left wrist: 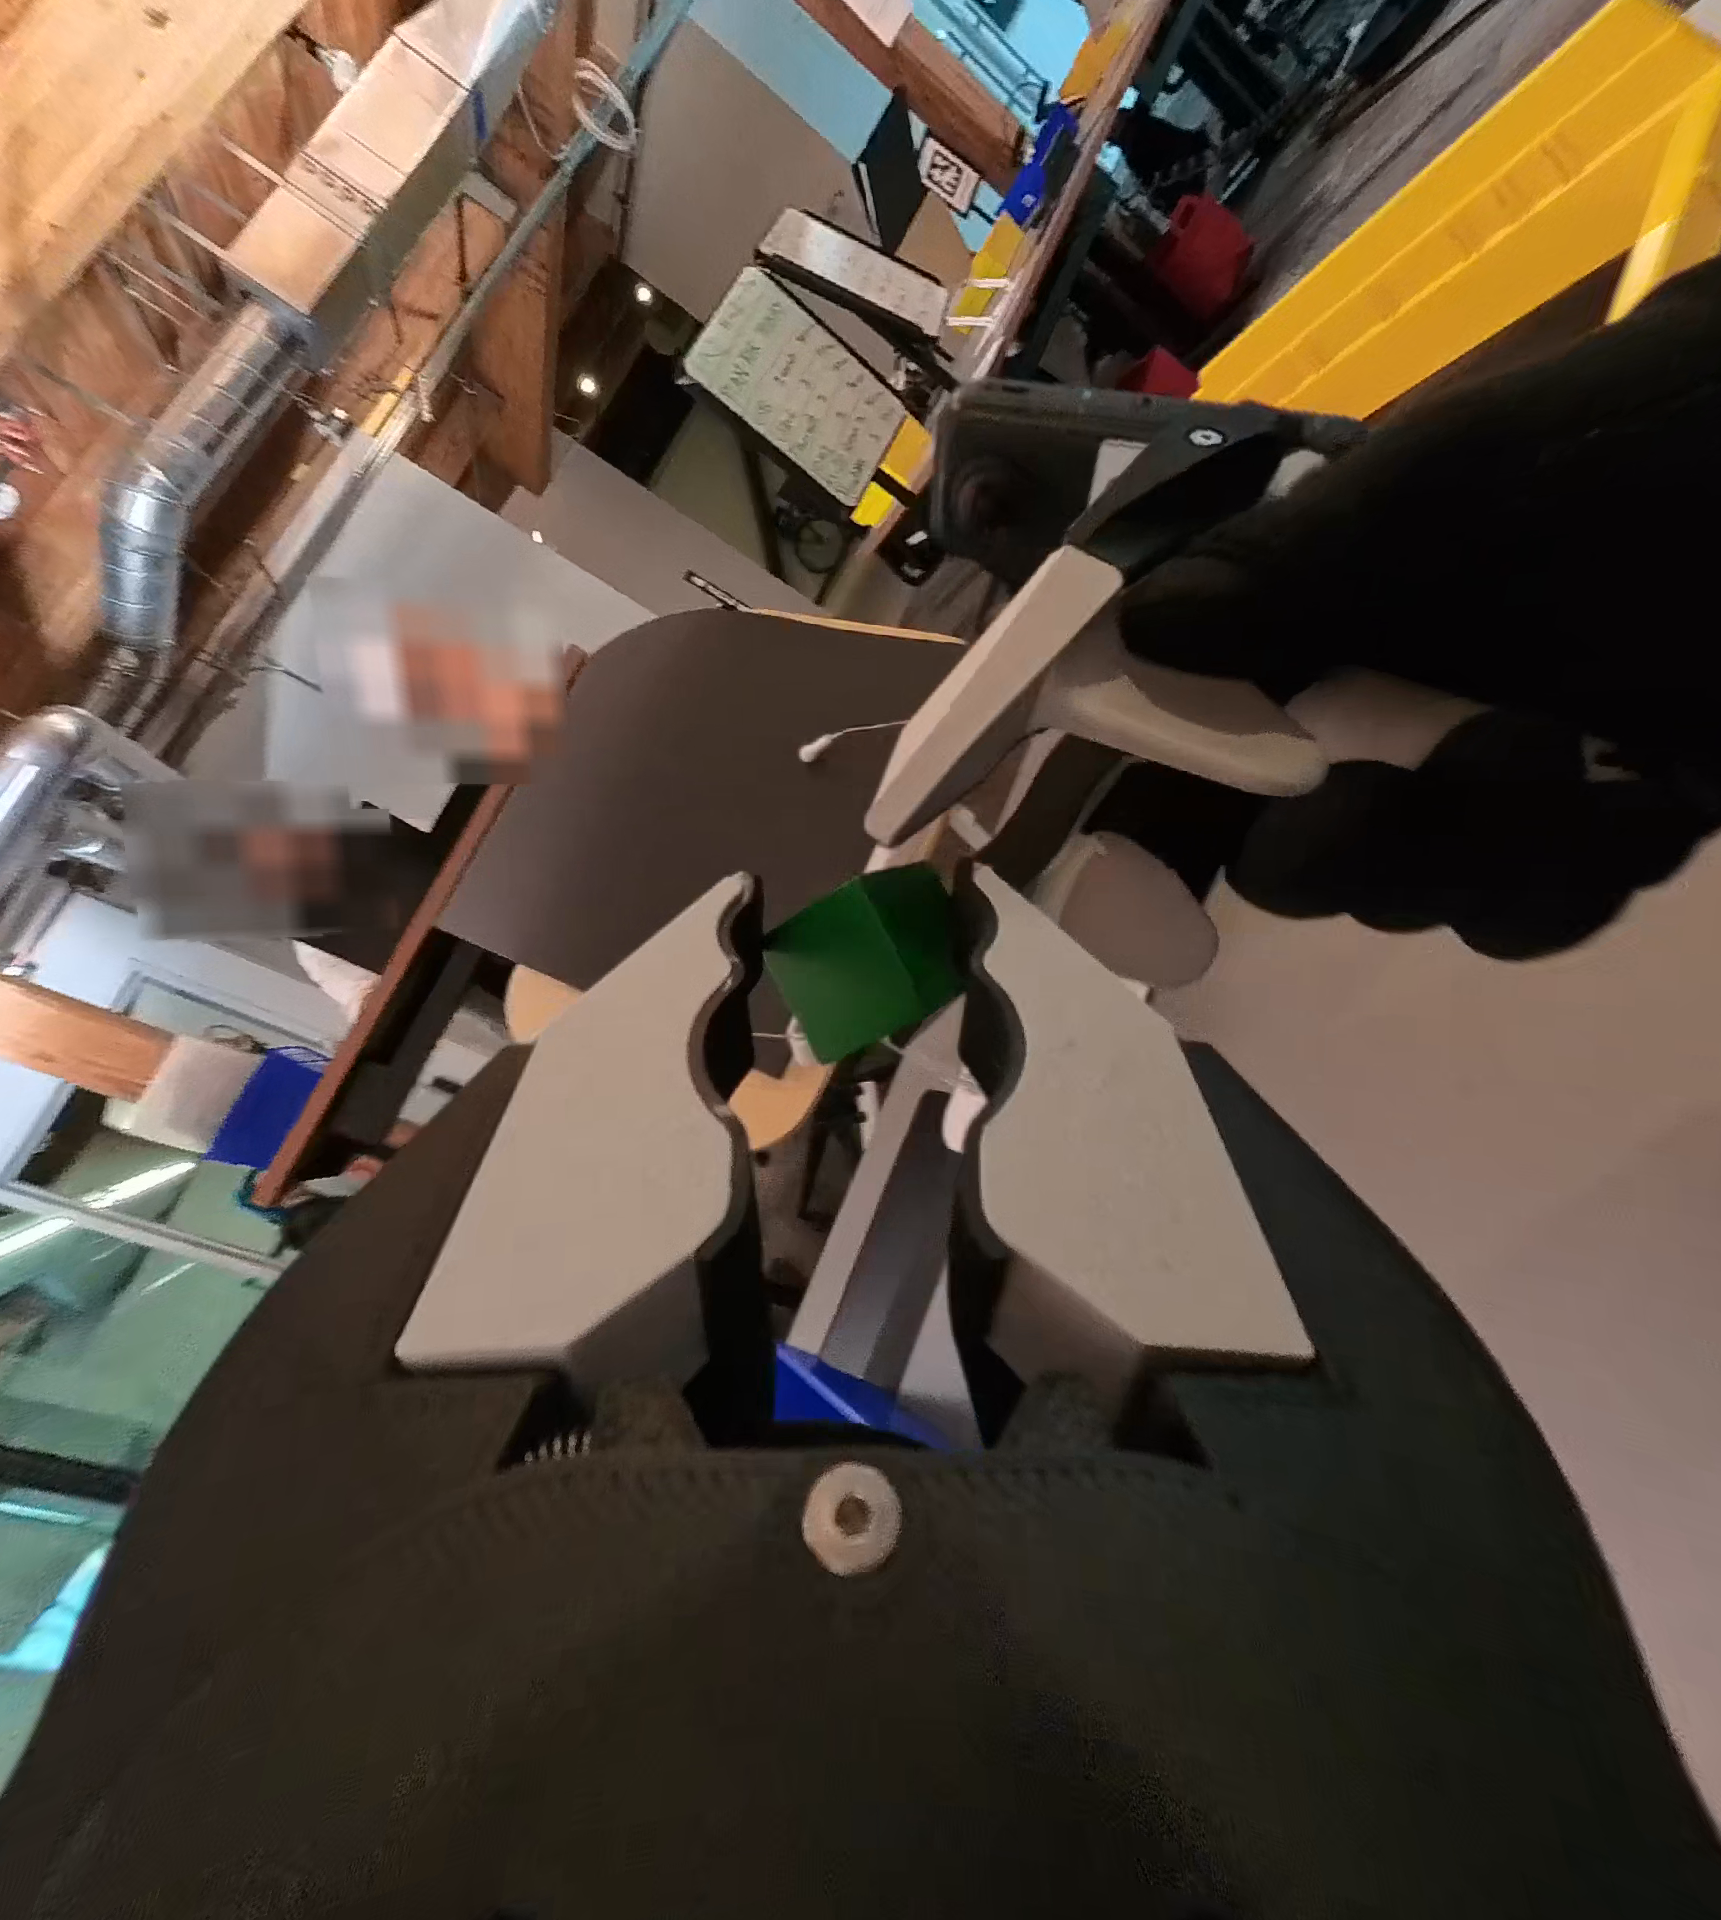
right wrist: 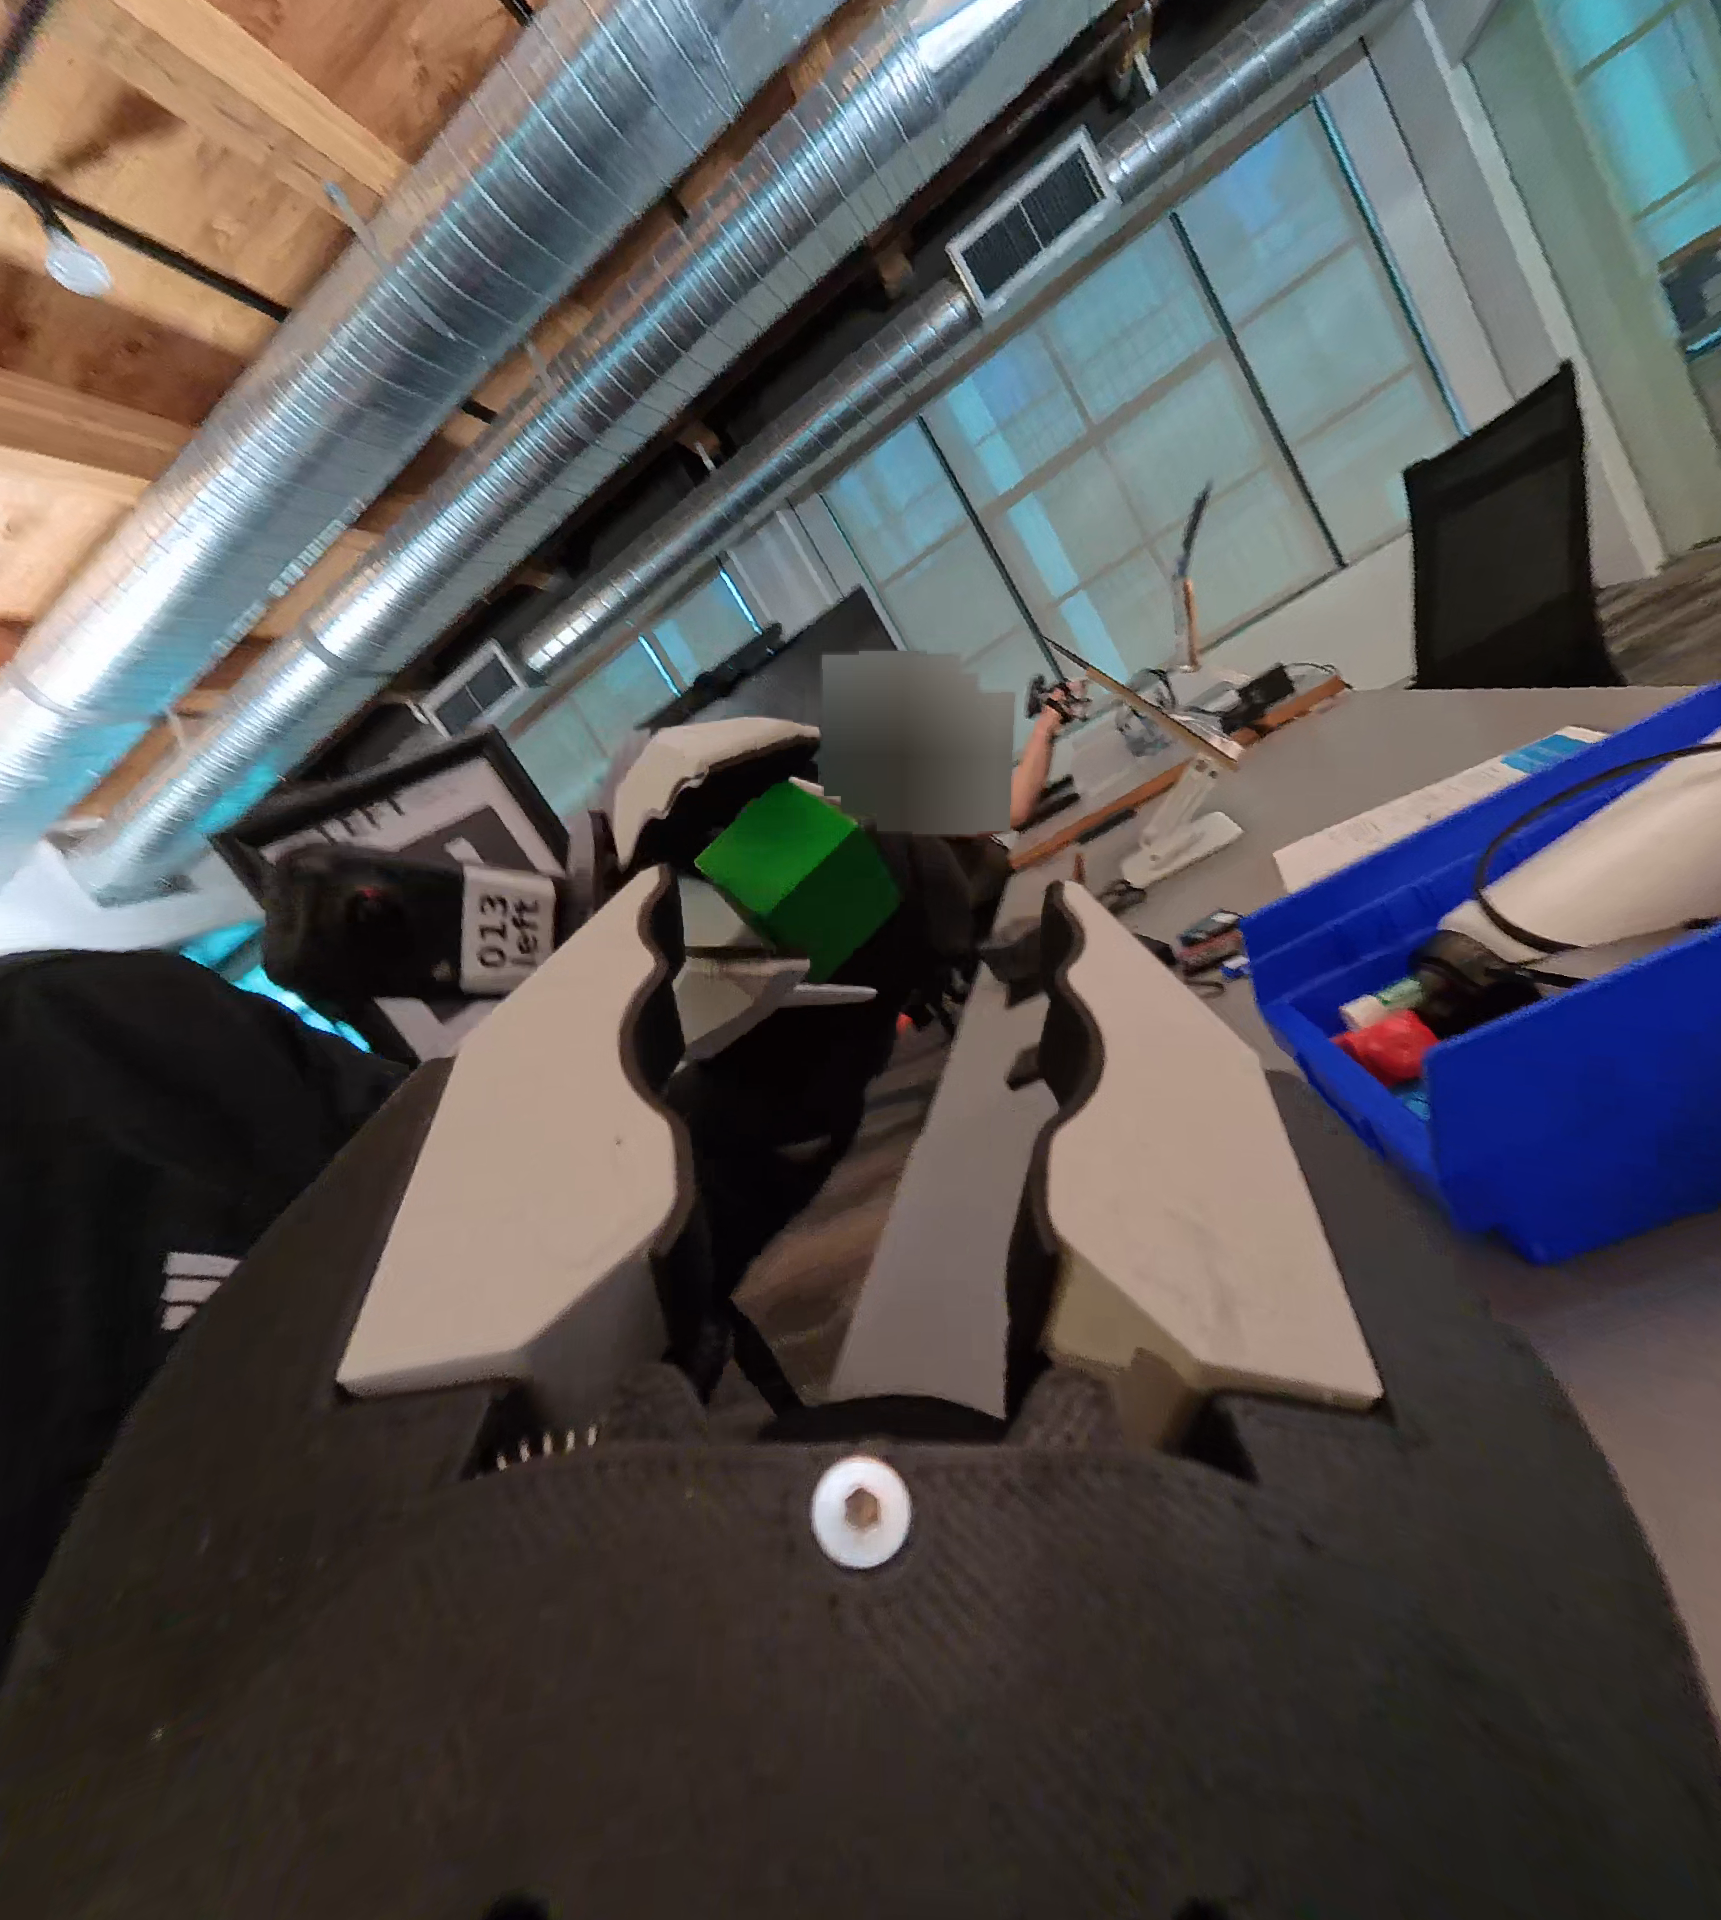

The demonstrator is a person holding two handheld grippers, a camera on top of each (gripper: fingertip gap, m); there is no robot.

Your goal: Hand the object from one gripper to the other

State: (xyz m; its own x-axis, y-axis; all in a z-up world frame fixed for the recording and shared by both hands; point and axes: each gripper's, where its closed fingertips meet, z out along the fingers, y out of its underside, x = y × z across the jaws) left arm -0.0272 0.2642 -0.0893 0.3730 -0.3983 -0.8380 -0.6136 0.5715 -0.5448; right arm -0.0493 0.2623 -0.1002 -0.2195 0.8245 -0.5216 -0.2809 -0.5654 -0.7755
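A green cube [left wrist: 861,961] is pinched between the tips of my left gripper [left wrist: 861,914], which is shut on it and holds it in the air. In the left wrist view, one grey finger [left wrist: 991,686] of the right gripper reaches in from the upper right, held by a black-gloved hand [left wrist: 1521,623]. In the right wrist view, my right gripper [right wrist: 861,909] is open and empty. The cube [right wrist: 799,878] sits just beyond its tips, nearer its left finger. The left gripper's fingers [right wrist: 700,774] clamp the cube from above and below.
A blue bin [right wrist: 1583,1091] with small items and a white object stands on the grey table [right wrist: 1666,1455] at the right. Yellow bins [left wrist: 1490,208] stand behind. A black chair [right wrist: 1500,561] and a person are farther back. My left and right fingertips are right by each other.
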